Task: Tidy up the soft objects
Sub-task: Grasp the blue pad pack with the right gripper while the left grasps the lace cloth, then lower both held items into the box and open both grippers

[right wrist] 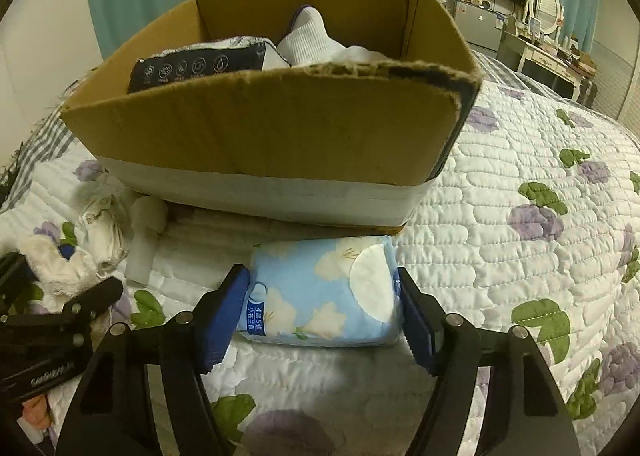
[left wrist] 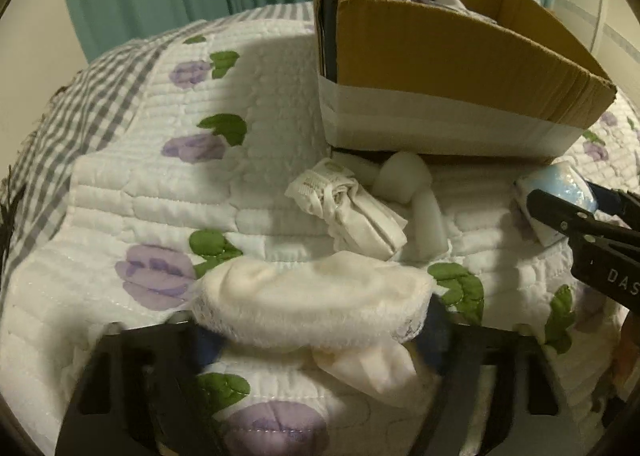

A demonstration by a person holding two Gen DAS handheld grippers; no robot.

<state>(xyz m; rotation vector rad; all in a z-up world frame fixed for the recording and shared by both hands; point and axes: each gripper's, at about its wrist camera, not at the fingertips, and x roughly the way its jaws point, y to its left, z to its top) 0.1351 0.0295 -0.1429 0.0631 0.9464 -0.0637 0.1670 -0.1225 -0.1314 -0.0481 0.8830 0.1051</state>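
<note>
Left hand-held gripper (left wrist: 316, 340): clamped on a white fluffy cloth (left wrist: 312, 306) above the bed quilt (left wrist: 160, 196).
Right hand-held gripper (right wrist: 324, 308): pads squeezing a blue tissue pack (right wrist: 320, 292), just before the box.
Cardboard box (right wrist: 280, 128): holds a white sock (right wrist: 312, 40) and a dark packet (right wrist: 192, 68).

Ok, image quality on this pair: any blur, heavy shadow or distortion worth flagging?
Left wrist view: the white fuzzy cloth between the jaws is soft and smeared, a broad shadow covers the quilt near the cardboard box, and fisheye bends the box edges. Right wrist view: sharper, the print on the blue tissue pack shows clearly; dim warm light, dark vignette at the corners.
</note>
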